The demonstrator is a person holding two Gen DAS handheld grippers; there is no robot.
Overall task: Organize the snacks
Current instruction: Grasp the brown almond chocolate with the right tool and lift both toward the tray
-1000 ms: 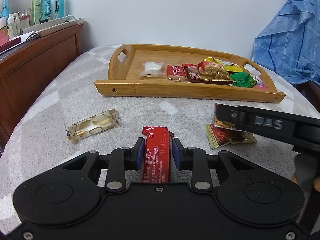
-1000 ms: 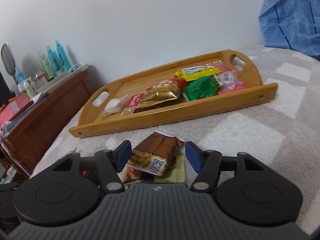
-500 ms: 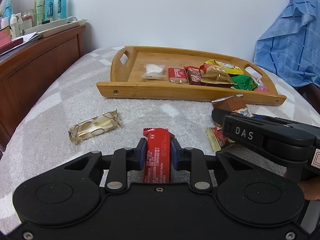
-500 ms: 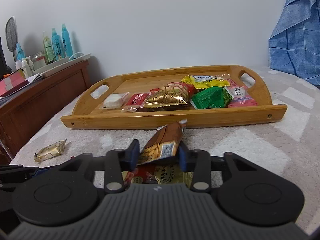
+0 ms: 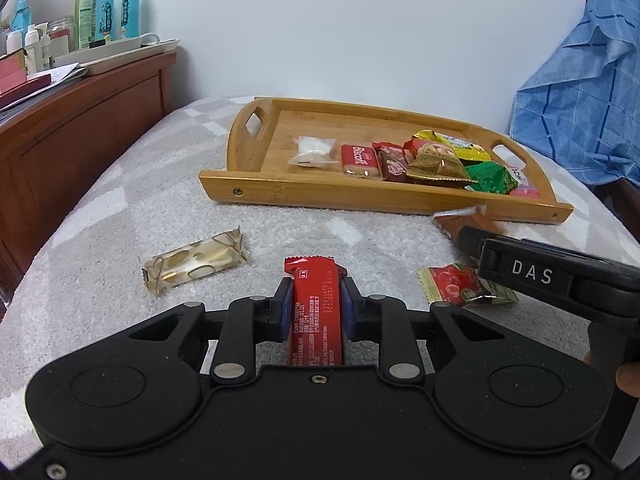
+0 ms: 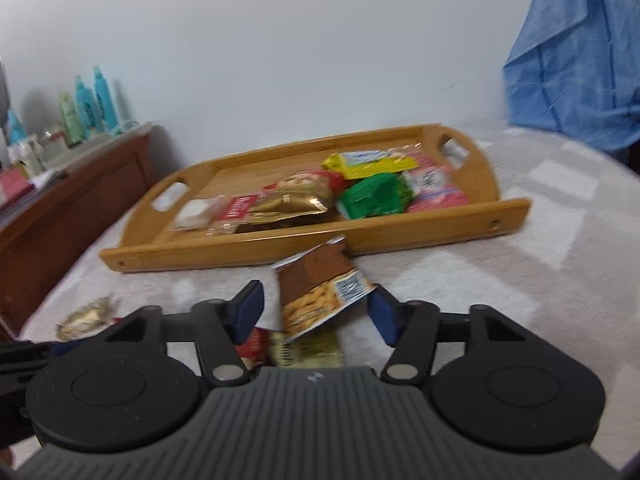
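We see a grey and white blanket (image 5: 120, 208) covering the surface, with a wooden tray (image 5: 360, 196) lying toward its far edge. In the left wrist view the tray's contents are sharp: a white packet (image 5: 314, 151), a red biscuit pack (image 5: 360, 160), a gold pouch (image 5: 438, 168) and a green packet (image 5: 490, 178) along its near wall. In the right wrist view all of this is blurred, but we can make out a yellow packet (image 6: 368, 162) and a pink one (image 6: 436, 192) at the tray's right end. Only the left view shows the shelf of bottles (image 5: 106, 12) clearly.

Our left gripper (image 5: 316, 308) has its jaws pressed together on a red bar (image 5: 318, 312), which stands lengthwise between the pads near the blanket's near edge; the bar's lower end is hidden behind the gripper body. To its left on the blanket lies a gold candy (image 5: 196, 262).

Our right gripper (image 6: 316, 312) has its jaws opening, spread wide around a brown snack bag (image 6: 320, 288), tilted between them. The right pad seems to touch its corner, the left stands clear. In the left view that bag is mostly hidden behind the right gripper. Beneath it, a red sachet (image 5: 460, 286) lies flat on the blanket.
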